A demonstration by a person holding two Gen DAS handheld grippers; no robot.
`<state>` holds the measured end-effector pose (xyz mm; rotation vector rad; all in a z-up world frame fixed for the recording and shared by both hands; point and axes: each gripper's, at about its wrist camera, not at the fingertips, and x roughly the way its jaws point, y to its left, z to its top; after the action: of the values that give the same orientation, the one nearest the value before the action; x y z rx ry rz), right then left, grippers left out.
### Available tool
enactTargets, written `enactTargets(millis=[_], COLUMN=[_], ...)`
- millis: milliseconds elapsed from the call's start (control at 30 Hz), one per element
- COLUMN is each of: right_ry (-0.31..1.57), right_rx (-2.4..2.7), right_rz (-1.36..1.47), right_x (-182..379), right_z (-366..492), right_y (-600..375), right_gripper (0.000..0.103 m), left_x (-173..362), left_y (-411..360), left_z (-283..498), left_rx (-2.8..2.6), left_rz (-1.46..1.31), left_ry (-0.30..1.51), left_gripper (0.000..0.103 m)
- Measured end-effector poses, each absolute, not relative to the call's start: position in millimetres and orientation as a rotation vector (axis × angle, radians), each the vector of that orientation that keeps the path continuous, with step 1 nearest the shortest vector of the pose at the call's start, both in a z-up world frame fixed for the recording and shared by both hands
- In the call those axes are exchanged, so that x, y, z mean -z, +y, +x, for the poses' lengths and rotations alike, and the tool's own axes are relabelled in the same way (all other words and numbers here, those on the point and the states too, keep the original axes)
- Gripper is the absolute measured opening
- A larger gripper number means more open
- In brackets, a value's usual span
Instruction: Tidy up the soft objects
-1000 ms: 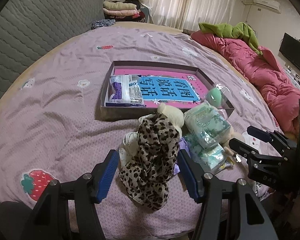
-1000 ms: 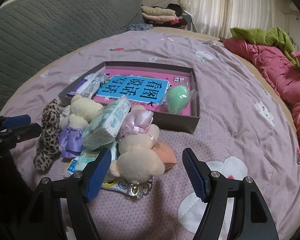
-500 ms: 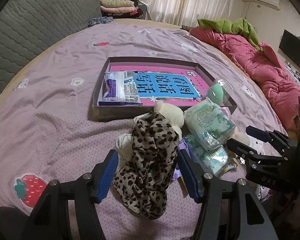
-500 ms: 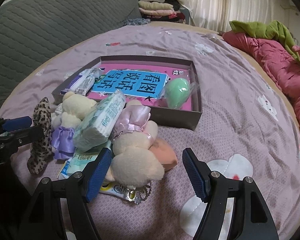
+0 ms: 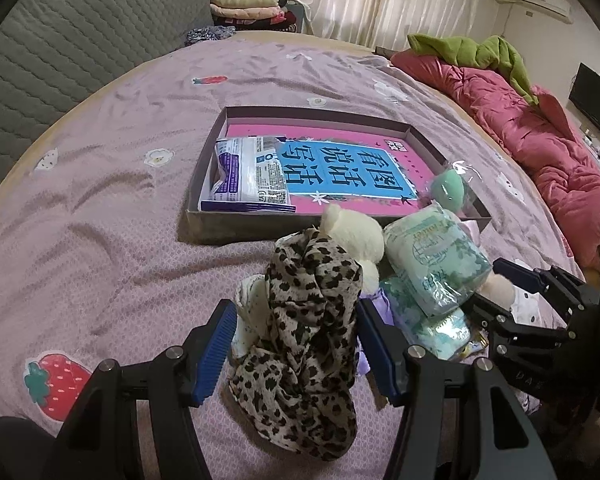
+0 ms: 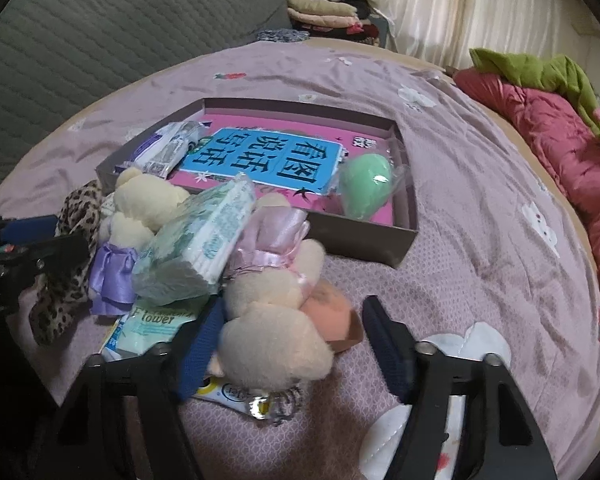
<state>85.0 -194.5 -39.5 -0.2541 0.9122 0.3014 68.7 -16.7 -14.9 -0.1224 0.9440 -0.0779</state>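
Note:
A pile of soft things lies on the bed in front of a shallow brown box [image 5: 204, 224]. My left gripper [image 5: 296, 344] is open, its blue pads on either side of a leopard-print cloth [image 5: 304, 344], not squeezing it. My right gripper [image 6: 292, 344] is open around a peach plush bear [image 6: 272, 344] in a pink dress. A cream bear [image 6: 140, 204] with a purple bow, a tissue pack [image 6: 196, 248] and an orange sponge [image 6: 332, 312] lie in the pile. The box [image 6: 364, 240] holds a pink and blue book [image 5: 340, 168], a wipes pack [image 5: 248, 176] and a green sponge [image 6: 364, 184].
A pink quilt [image 5: 540, 132] with a green cloth lies along the bed's right side. A grey padded headboard [image 5: 60, 40] stands at the left. Folded clothes [image 5: 244, 4] are stacked at the far end. Flat packets [image 6: 152, 328] lie under the pile.
Both grippers have moved forward and lower toward the pile. The leopard cloth now sits deeper between the left pads, the peach bear deeper between the right pads. Nothing has been gripped.

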Motion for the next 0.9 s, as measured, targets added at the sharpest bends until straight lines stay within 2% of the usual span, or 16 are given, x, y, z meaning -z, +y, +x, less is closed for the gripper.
enactTargets(millis=[200,267,400,567,667,900], right_ry=[0.892,0.884,0.883,0.867,0.855,0.844], right_rx=[-0.338,-0.355,-0.358,-0.359,-0.358,-0.347], right_rz=[-0.262,-0.244,-0.24,-0.218,-0.203,-0.169], right_x=[35.4,32.1,31.0,26.2,22.1,16.3], right_z=[81.3,81.0,80.0,78.6,77.6,77.6], right_y=[-190.9,-191.7,-191.1,-194.0,-197.0,-203.7], right_gripper=[0.052,0.043,0.043,0.042,0.042,0.042], left_x=[19.3,21.1,24.9,21.9,20.3,13.6], left_y=[-13.5,-12.7,-8.7,-7.8,-5.1,-1.7], left_z=[76.2,77.7,78.7,75.6,73.0,66.5], left_rx=[0.066,0.062,0.073,0.087,0.108,0.113], left_rz=[-0.135,-0.137,-0.164,-0.159,-0.181,-0.189], left_ry=[0.967,0.972,0.984,0.964,0.96,0.94], left_gripper=[0.061,0.061,0.061,0.037,0.028,0.022])
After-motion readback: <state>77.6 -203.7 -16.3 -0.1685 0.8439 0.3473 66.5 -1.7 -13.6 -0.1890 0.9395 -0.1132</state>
